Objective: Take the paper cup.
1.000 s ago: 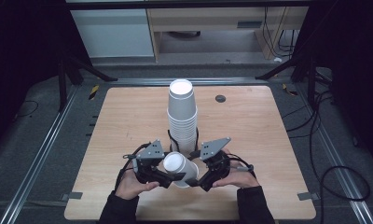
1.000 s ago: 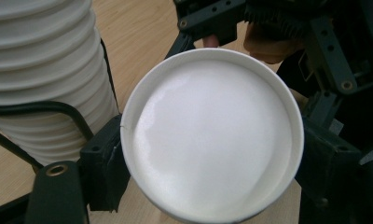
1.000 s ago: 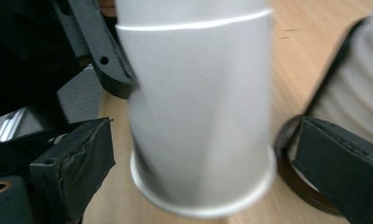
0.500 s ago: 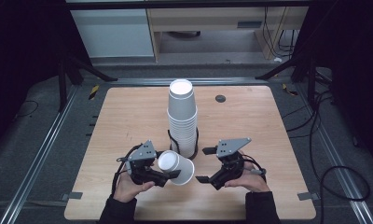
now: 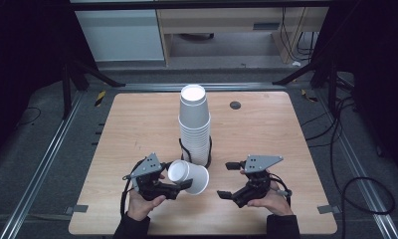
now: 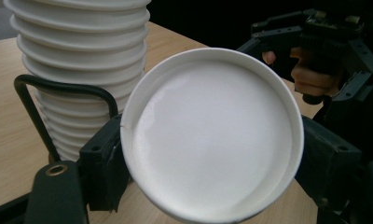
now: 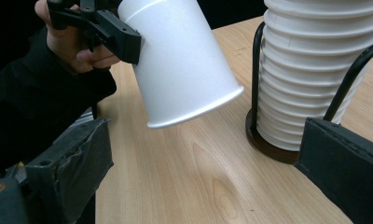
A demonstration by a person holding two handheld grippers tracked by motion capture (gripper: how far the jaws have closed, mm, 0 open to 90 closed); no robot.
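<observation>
The left gripper view looks straight onto the white base of the single cup (image 6: 211,135), clamped between that gripper's jaws; the high view shows it lying sideways in the left gripper (image 5: 179,185), at 7 o'clock from the cup stack (image 5: 194,127). The right gripper (image 5: 233,180), jaws spread and empty, has pulled away to the cup's 3 o'clock since a second ago.

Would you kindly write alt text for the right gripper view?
A white paper cup, tilted with its mouth down toward the wooden table, is clamped in the left gripper. To its right a tall stack of cups stands in a black wire holder; the right gripper's open jaws frame the foreground.
</observation>
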